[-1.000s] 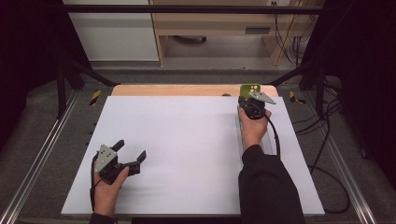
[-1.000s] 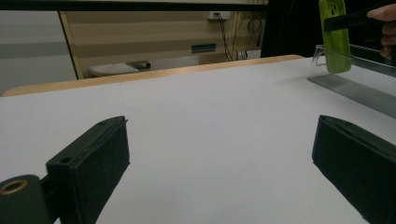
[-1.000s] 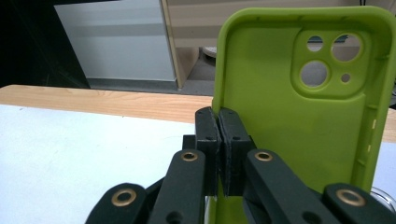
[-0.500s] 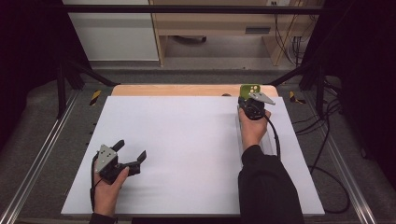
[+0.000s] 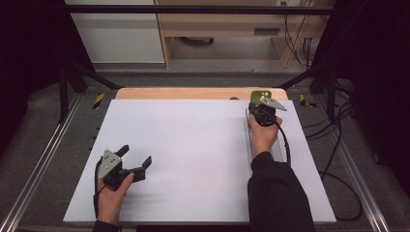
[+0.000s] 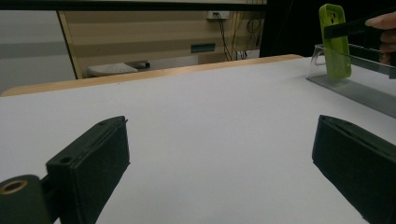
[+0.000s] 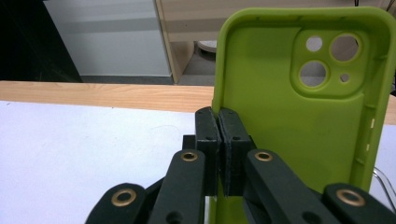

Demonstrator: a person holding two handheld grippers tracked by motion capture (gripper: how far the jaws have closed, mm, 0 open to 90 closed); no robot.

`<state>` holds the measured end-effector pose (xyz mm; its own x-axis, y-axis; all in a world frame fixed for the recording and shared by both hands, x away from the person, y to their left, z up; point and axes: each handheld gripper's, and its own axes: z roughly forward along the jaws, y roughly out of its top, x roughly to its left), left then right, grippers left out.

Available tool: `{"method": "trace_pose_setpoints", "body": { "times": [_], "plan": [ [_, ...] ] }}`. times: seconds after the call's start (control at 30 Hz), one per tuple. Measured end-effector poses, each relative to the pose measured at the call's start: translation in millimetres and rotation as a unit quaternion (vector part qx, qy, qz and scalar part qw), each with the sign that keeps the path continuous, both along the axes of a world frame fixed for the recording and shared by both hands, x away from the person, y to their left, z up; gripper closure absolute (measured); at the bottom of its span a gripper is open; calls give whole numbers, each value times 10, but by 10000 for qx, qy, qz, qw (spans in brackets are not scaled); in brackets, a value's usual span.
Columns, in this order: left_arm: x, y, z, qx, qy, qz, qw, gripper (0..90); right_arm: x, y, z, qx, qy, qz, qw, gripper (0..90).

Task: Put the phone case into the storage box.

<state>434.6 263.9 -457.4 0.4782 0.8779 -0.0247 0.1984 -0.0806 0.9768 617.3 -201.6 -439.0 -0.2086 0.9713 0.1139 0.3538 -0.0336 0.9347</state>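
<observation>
Green phone case (image 7: 299, 116) stands upright at the far right of the white tabletop (image 5: 193, 145), in a clear stand (image 6: 355, 84) you can make out from the left gripper view; right hand-held gripper (image 7: 218, 122) is pinched on its left edge; left hand-held gripper (image 5: 135, 159) sits spread wide, near-left, holding nothing.

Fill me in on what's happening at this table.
A person works at a white table with a hand-held gripper in each hand. The right hand-held gripper is shut on the edge of a green phone case, held upright at the far right by a clear stand. The left hand-held gripper rests open near the front left.
</observation>
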Motion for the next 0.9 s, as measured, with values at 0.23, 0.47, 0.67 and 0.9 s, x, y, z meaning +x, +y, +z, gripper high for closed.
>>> {"method": "trace_pose_setpoints", "body": {
  "times": [0.23,0.47,0.67,0.9],
  "plan": [
    [-1,1,0,0,2,-1,10000,36,-2,10,-10,11,28,7,10000,882],
    [1,1,-1,-1,2,-3,10000,36,4,20,-21,-11,44,4,10000,882],
    [0,1,-1,2,4,-5,10000,36,5,20,-30,-7,59,7,10000,882],
    [0,0,0,1,5,-8,10000,36,3,17,-42,-25,73,1,10000,882]
  ]
}}
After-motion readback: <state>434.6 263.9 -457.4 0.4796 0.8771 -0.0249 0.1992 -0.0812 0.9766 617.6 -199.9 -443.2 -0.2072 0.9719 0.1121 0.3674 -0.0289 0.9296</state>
